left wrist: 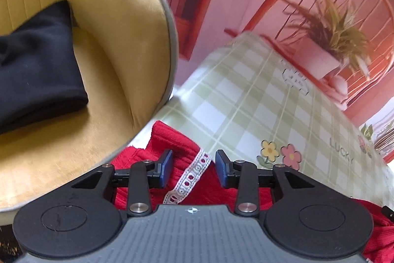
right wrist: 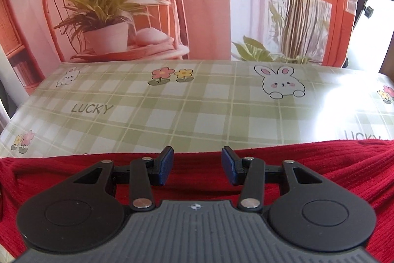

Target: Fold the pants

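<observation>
Two "LUCKY" prints (right wrist: 90,109) on checked tablecloth (right wrist: 197,102), red pants (right wrist: 320,164)

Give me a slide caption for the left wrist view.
Open left tool above red pants with white lace trim, beside yellow chair.

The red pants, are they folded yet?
Not yet. The red pants lie spread along the checked tablecloth, lace trim showing. Both the left gripper and right gripper hover open over the fabric, gripping nothing. All folding remains.
</observation>
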### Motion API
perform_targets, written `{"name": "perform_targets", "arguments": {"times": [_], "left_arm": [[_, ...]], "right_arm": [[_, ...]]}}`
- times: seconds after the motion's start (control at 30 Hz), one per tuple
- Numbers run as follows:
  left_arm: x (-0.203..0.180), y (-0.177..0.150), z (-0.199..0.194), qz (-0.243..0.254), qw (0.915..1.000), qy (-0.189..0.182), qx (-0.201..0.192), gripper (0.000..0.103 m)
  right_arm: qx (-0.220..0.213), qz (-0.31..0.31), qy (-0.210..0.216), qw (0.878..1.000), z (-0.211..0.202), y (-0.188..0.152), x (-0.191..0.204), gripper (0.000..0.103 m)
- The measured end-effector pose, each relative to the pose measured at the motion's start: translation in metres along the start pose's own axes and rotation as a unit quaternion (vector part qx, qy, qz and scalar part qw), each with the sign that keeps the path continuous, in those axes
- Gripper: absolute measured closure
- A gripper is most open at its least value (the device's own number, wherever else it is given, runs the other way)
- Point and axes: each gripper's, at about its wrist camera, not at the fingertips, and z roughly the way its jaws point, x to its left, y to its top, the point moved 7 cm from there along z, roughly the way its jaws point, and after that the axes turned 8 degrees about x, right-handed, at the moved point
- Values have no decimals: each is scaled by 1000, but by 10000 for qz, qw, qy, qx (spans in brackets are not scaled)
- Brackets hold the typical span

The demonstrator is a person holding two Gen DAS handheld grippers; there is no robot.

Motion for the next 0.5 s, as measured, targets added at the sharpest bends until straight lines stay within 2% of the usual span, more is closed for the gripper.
{"name": "perform_targets", "arguments": {"times": [0.1, 0.13, 0.17, 0.23, 0.4, 0.5], "left_arm": [[1, -1, 10, -39, 9999, 99, 94, 66], [0, 0, 10, 6, 9999, 143, 59, 73], [-2, -1, 10, 62, 9998, 197, 47, 90], [-2, -1, 10, 95, 9997, 212, 17, 90], [2, 10, -1, -74, 9984, 282, -483, 91], [2, 15, 10, -123, 9989, 203, -409, 88]], "right_arm": [[65, -23, -51, 10000, 3, -2, -1, 56], [86, -13, -63, 9999, 4, -3, -2, 56], [100, 7, -74, 9999, 5, -4, -4, 56], [129, 51, -94, 9999, 7, -5, -6, 56], [199, 72, -153, 9997, 10, -9, -11, 56], [162, 111, -184, 9996, 11, -10, -16, 58]]}}
